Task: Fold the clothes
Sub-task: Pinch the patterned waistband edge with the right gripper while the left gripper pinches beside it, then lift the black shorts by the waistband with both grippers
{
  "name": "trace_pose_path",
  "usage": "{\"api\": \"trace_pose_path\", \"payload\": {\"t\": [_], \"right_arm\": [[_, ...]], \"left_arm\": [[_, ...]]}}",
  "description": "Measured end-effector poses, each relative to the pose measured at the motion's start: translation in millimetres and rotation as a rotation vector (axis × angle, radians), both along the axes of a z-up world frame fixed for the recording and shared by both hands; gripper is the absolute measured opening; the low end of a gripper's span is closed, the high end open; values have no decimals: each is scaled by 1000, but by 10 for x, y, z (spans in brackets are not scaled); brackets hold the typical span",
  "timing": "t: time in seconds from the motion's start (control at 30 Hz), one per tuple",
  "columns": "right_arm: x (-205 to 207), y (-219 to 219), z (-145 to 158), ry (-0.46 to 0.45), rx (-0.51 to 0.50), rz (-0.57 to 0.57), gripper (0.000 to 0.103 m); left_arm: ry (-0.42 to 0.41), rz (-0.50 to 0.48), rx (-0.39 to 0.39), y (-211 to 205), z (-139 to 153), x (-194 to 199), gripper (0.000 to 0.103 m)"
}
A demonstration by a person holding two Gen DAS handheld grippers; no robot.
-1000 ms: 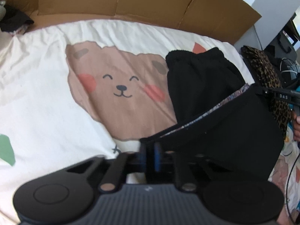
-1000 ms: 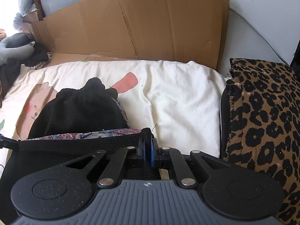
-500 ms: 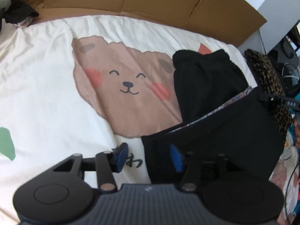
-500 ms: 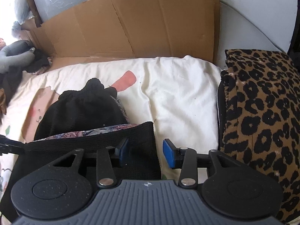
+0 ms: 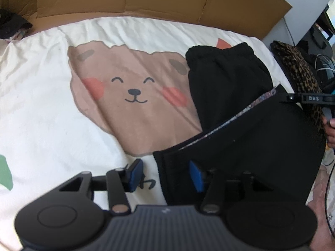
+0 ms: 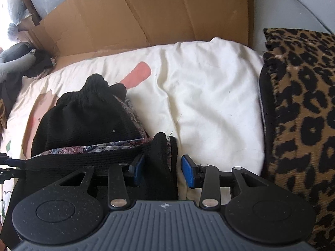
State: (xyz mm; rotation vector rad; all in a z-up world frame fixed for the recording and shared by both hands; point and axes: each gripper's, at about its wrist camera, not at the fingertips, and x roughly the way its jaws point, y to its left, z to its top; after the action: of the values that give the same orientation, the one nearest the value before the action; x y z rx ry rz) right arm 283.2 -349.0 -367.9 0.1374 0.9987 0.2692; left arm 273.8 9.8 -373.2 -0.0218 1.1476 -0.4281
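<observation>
A black garment [image 5: 240, 146] with a patterned lining strip lies folded on the bear-print sheet [image 5: 129, 96], its gathered waistband at the far end. My left gripper [image 5: 166, 175] is open over the garment's near left corner; one blue pad is over the sheet, the other over the cloth, and neither presses. In the right wrist view, my right gripper [image 6: 163, 171] is open around the upturned right corner of the black garment [image 6: 83, 121], which stands loose between the pads. Part of the right gripper's body [image 5: 303, 98] and a hand [image 5: 330, 129] show at the right edge.
Brown cardboard [image 6: 146, 14] walls the far side of the bed. A leopard-print cushion [image 6: 303, 115] borders the right side. Dark clothes and a grey item [image 6: 16, 62] sit at the far left corner. Cables and black gear [image 5: 322, 62] lie beyond the bed's right edge.
Both grippers were shut on the garment's upper edge and have opened, letting it go. The cloth now rests on the bed, and the right gripper has sunk slightly.
</observation>
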Motion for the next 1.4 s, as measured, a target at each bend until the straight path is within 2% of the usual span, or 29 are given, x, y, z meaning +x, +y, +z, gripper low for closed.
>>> {"api": "trace_pose_path", "payload": {"t": [0.03, 0.07, 0.2, 0.3, 0.4, 0.57, 0.63, 0.67, 0.73, 1.0, 1.23, 1.4], "right_arm": [[3, 11, -4, -2, -2, 6, 41], [5, 17, 0, -2, 5, 16, 33], [26, 9, 5, 10, 36, 21, 25], [34, -24, 12, 10, 52, 14, 22], [10, -36, 56, -12, 47, 6, 10], [-47, -43, 146, -47, 35, -14, 8], [-73, -39, 183, -60, 30, -22, 7], [-87, -36, 205, -67, 30, -27, 7], [-122, -30, 252, -83, 22, -30, 7], [-315, -48, 529, -154, 23, -54, 6], [-478, -62, 799, -212, 14, -79, 6], [-533, -45, 912, -253, -3, -98, 6]], "left_arm": [[-1, -1, 1, -3, -1, 0, 52], [-2, -3, 2, -6, -2, 0, 53], [-3, -20, 2, -42, -7, -4, 61], [-15, -20, 12, -65, -15, -13, 60], [-28, -6, 21, -69, -19, -32, 55], [-32, 15, 20, -63, -17, -46, 44], [-30, -14, 30, -100, 2, -52, 28], [-16, -14, 13, -98, 7, -53, 16], [-12, -5, 6, -99, 32, -66, 10], [-110, 10, 9, -51, 418, -204, 8], [-162, 32, -16, -48, 737, -216, 8], [-186, 39, -34, -35, 857, -176, 7]]}}
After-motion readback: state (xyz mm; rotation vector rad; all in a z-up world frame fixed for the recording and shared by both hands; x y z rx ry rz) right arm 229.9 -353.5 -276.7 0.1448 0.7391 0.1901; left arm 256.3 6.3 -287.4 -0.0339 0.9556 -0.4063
